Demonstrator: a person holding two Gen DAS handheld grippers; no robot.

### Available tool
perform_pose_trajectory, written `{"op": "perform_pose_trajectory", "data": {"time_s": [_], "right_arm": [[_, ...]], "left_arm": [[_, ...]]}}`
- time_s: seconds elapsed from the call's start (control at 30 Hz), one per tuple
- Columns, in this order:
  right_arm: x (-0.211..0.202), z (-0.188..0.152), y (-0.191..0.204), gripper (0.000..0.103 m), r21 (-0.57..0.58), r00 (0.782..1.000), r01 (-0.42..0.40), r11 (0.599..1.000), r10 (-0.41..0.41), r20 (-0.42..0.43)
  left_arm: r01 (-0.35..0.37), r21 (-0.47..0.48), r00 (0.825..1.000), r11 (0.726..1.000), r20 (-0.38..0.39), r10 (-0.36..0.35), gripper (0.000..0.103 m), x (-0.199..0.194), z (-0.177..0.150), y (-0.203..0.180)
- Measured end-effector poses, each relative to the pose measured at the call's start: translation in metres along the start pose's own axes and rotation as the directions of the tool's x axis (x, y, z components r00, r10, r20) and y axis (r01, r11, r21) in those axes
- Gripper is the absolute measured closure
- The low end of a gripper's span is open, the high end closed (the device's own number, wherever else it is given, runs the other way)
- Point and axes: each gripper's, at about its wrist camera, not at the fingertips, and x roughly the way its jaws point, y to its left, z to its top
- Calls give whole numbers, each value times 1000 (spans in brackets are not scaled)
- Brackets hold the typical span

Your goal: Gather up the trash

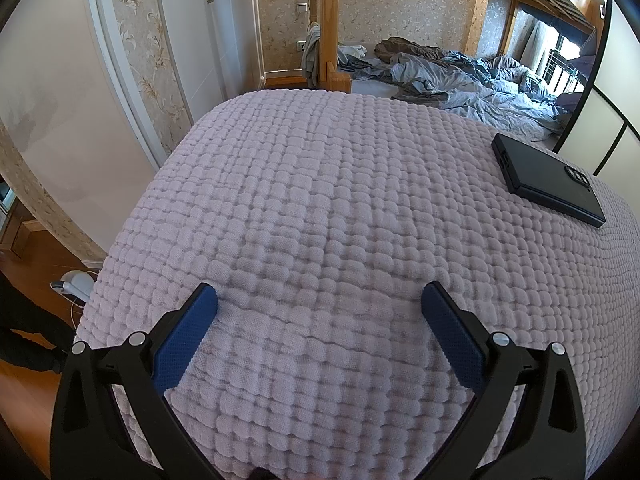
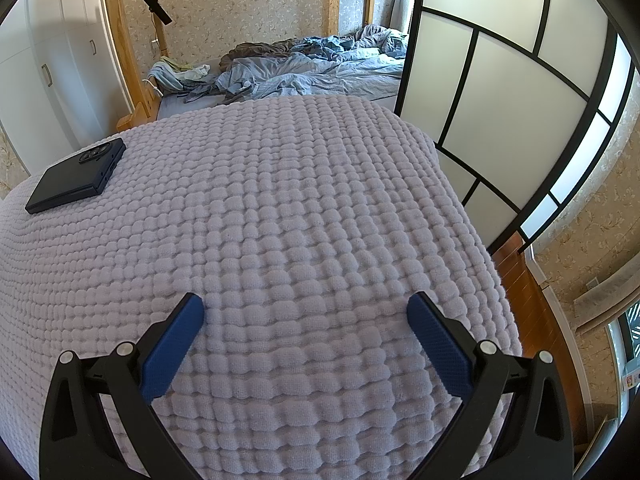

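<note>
Both claws hang over the lavender quilted blanket [image 1: 320,200], and neither one holds anything. The left claw [image 1: 320,296] is spread wide, its blue pads [image 1: 188,336] well apart, with bare blanket between them. The right claw [image 2: 306,306] is just as wide, blue pads [image 2: 172,344] apart over the same bumpy cloth.

The one loose thing on the blanket is a dark phone [image 1: 548,178] in a black case, lying flat with its camera lenses facing up. From the left claw it sits well off to the right and farther ahead; in the right wrist view it sits well off to the left of that claw. No trash shows on the blanket in either view, so I cannot tell where the task's thing is.

Past the far edge of the blanket there is a bed with rumpled blue bedding [image 2: 304,68] under a wooden bunk frame [image 1: 330,20]. A frosted screen with black bars [image 2: 492,92] stands just beside the blanket's far right corner. White wardrobe doors [image 1: 224,12] stand off to the blanket's left, and wood floor [image 2: 532,292] shows beyond its right edge.
</note>
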Motion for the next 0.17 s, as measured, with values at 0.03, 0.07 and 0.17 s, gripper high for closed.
{"op": "perform_pose_trajectory", "data": {"time_s": [0.03,0.07,0.17], "right_arm": [[0,0,0,4,0,1000,0,1000,0,0],[0,0,0,4,0,1000,0,1000,0,0],[0,0,0,4,0,1000,0,1000,0,0]], "left_arm": [[0,1,1000,1000,0,0,1,0,1,-1],[0,1,1000,1000,0,0,1,0,1,-1],[0,1,1000,1000,0,0,1,0,0,-1]]}}
